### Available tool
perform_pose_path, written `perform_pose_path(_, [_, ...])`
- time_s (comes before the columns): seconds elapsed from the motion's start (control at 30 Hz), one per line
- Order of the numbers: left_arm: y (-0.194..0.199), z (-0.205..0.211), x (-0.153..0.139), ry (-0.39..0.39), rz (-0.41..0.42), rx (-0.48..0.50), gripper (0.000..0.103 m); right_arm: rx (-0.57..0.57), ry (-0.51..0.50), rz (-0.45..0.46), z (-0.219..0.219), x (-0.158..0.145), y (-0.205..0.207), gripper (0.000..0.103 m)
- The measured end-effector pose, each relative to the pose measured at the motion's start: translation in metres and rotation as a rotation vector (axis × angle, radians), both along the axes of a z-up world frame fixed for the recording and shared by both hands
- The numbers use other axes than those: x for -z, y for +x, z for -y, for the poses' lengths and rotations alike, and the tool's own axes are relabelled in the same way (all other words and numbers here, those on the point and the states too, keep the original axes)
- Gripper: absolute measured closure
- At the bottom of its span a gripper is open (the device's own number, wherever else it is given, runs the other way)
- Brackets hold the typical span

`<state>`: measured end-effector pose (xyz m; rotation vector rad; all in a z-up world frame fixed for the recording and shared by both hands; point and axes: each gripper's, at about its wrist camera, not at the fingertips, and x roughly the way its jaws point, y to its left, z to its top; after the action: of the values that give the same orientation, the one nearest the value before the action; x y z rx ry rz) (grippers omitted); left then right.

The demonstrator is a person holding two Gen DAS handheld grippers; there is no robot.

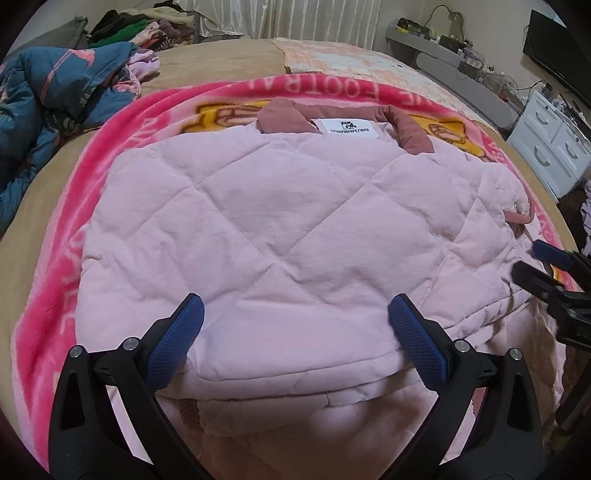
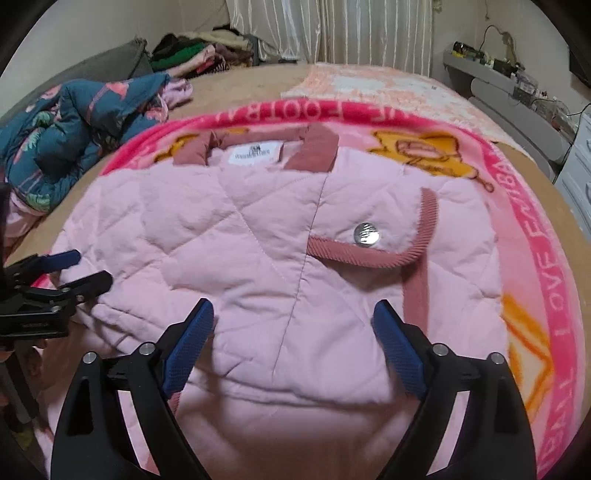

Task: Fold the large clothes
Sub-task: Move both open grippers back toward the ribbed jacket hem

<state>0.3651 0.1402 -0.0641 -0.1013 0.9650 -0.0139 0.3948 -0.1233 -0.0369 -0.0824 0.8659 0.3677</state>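
Note:
A pale pink quilted jacket (image 1: 266,221) lies flat on a pink fleece blanket, its dusty-rose collar and white label (image 1: 351,129) at the far side. In the right wrist view the jacket (image 2: 229,251) shows a folded sleeve with a rose cuff and a silver snap (image 2: 365,233). My left gripper (image 1: 295,314) is open, its blue pads either side of the jacket's near folded edge. My right gripper (image 2: 293,321) is open over the near edge too. Each gripper shows in the other's view: the right one (image 1: 546,266), the left one (image 2: 77,269).
The pink blanket (image 1: 122,122) covers a tan bed (image 1: 221,62). A crumpled blue floral quilt (image 1: 55,96) lies at the left. A pile of clothes (image 1: 140,26) sits at the far left. White drawers (image 1: 550,144) and a grey shelf (image 1: 424,44) stand at the right.

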Motion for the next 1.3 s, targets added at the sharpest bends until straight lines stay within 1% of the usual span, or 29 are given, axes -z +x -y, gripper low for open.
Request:
perform_pose_path(0.17, [-0.007, 0.0, -0.007, 0.005, 0.007, -0.01, 0.008, 0.014, 0.052, 0.029, 0.011, -0.02, -0.014, 0.005])
perform_pose_path(0.4, [-0.018, 0.002, -0.022, -0.003, 0.016, -0.015, 0.008, 0.014, 0.089, 0.065, 0.017, -0.045, -0.029, 0.005])
perform_pose_path(0.53, [-0.025, 0.003, -0.033, -0.001, 0.033, -0.02, 0.008, 0.003, 0.084, 0.072, 0.015, -0.053, -0.036, 0.005])
perform_pose_path(0.87, [-0.048, 0.005, -0.059, -0.002, 0.076, -0.01, 0.008, -0.006, 0.076, 0.079, 0.012, -0.062, -0.056, 0.005])
perform_pose_path(1.3, [-0.092, 0.009, -0.095, -0.027, 0.154, 0.002, 0.008, -0.023, 0.117, 0.146, 0.019, -0.101, -0.103, 0.005])
